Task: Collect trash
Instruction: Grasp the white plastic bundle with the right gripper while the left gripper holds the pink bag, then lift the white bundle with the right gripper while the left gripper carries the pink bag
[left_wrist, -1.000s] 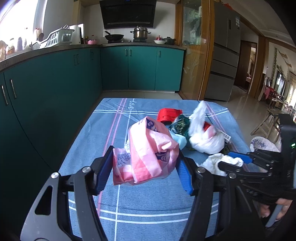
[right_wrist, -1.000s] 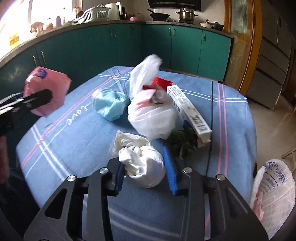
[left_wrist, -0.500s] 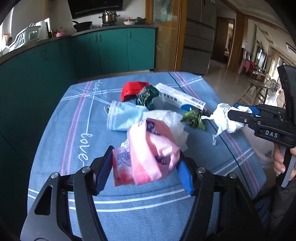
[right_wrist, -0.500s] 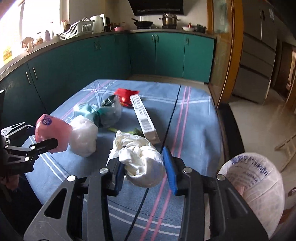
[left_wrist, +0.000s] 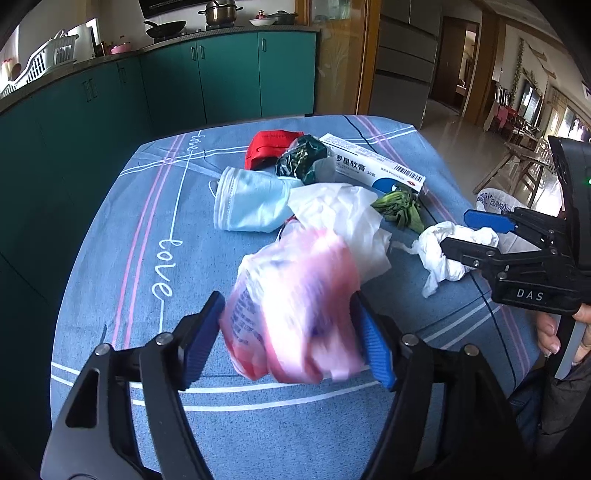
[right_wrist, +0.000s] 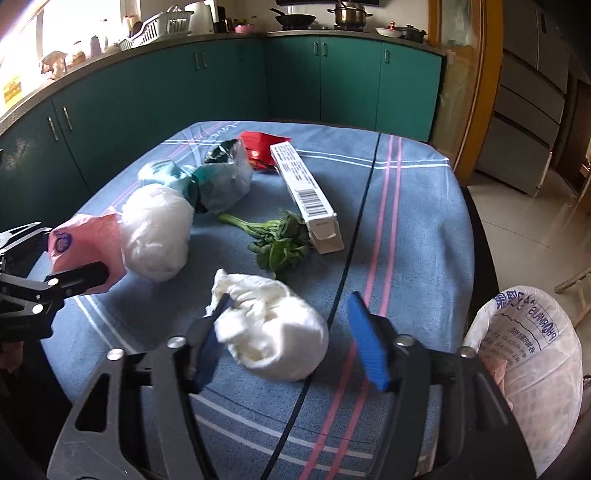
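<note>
Left wrist view: left gripper at 6 o'clock, fingers opening, pink plastic bag blurred between them; whether the pads press on it cannot be told. Bench under a blue striped cloth. Blue face mask at 12 o'clock of the bag, crumpled white bag at 1 o'clock, touching the pink one. Red packet, dark green wrapper and ointment carton toward the far edge; leafy green stalk just beside the carton. Right gripper at 3 o'clock, white tissue wad hanging between its fingers, a hand on its handle. Right wrist view: right gripper at 6 o'clock, fingers opening; tissue wad between them, against the left pad, clear of the right pad. White trash bag at 4 o'clock, beyond the bench edge, mouth open. Pink bag in the left gripper at 9 o'clock. Teal cabinets along the far wall
</note>
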